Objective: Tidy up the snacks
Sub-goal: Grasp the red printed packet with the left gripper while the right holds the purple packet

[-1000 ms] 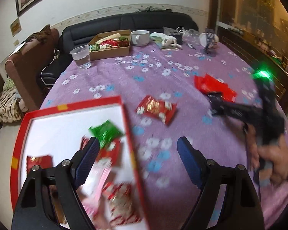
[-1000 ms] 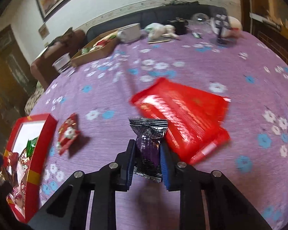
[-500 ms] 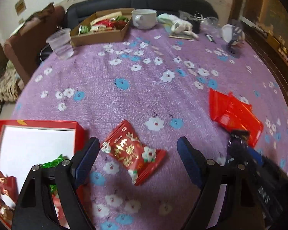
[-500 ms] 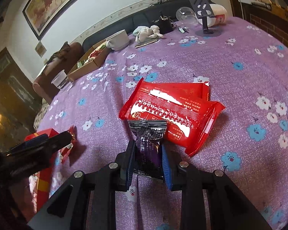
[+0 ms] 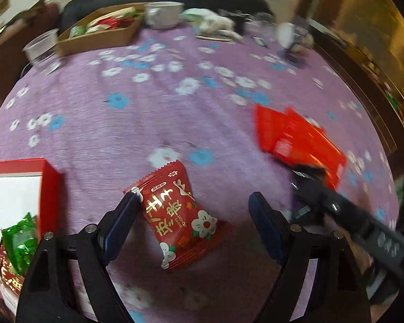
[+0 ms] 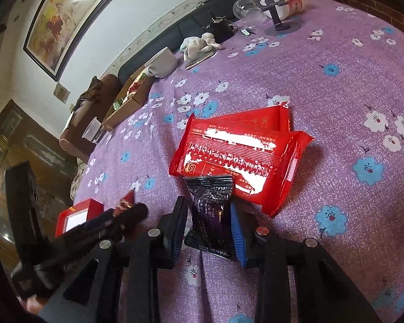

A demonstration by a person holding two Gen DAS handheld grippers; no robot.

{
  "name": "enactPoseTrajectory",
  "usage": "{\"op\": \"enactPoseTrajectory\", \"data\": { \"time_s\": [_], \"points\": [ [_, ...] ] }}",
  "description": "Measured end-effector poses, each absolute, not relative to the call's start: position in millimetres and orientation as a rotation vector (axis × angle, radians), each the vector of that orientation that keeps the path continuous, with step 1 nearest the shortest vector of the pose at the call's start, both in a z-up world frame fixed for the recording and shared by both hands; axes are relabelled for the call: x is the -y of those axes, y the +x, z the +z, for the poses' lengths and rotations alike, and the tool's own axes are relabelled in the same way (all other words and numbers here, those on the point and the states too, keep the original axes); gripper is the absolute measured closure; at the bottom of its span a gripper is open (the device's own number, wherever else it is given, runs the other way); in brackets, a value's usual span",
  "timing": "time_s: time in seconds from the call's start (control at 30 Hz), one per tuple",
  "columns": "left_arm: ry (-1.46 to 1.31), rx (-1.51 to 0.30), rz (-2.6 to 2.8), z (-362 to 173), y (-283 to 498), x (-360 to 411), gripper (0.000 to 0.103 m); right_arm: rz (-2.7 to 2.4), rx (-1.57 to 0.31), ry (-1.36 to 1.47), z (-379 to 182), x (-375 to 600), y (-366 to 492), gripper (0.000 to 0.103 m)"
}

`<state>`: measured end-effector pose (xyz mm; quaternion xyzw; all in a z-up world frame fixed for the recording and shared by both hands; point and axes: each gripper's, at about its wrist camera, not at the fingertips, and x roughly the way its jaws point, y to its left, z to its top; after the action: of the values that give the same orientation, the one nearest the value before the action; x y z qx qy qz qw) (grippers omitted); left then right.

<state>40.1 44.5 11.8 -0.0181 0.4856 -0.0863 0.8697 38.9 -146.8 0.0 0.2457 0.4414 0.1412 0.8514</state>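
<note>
the left gripper [image 5: 192, 219] stands wide open and angled down over a small red snack packet [image 5: 179, 216] with white flowers, which lies flat on the tablecloth [image 5: 153, 113] between the two blue pads. the left pad sits just at the packet's edge; the right pad is well clear. this straddling stance suits a pinch across the packet's short side, likely the next step.

the right gripper [image 6: 206, 230] has a dark purple snack packet [image 6: 211, 215] between its jaws, and the jaws are opening. the packet stands upright with its crimped top overlapping the near edge of two large red wrappers [image 6: 237, 153], which lie stacked beside each other. whether the pads still press on the foil cannot be told for certain; the packet does not yet sag or fall.

the red box [image 5: 21, 188] with a white interior sits at the table's near left edge and holds a green packet [image 5: 18, 239] plus red ones, so it is judged to be the collection point for loose snacks.

the surface is a round table under purple cloth printed with white and blue flowers. at the far side stand a cardboard tray [image 5: 99, 31] of snacks, a clear plastic cup [image 5: 40, 52], and a white mug [image 6: 163, 63]. a dark sofa and a framed painting [image 6: 64, 18] line the wall behind.
</note>
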Motion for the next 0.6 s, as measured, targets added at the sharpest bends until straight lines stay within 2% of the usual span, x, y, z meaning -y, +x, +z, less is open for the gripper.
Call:
{"op": "enactPoseTrajectory", "data": {
  "time_s": [0.17, 0.33, 0.47, 0.6],
  "points": [
    [0.018, -1.027, -0.347, 12.2, 6.0, -22.6, 0.020, 0.338, -0.943, 0.617, -5.5, 159.8, 42.8, 0.070],
    [0.015, -1.016, -0.320, 24.2, -21.1, -40.9, 0.020, 0.356, -0.947, 0.690, -9.9, 166.7, 44.7, 0.070],
    [-0.090, -0.952, -0.252, 47.9, -15.7, -58.5, 0.019, 0.365, -0.945, 0.699, -9.7, 165.8, 45.4, 0.066],
    [-0.132, -0.995, -0.189, 43.4, 4.4, -61.2, 0.019, 0.372, -0.947, 0.739, -12.6, 169.8, 46.1, 0.066]
  ]
}}
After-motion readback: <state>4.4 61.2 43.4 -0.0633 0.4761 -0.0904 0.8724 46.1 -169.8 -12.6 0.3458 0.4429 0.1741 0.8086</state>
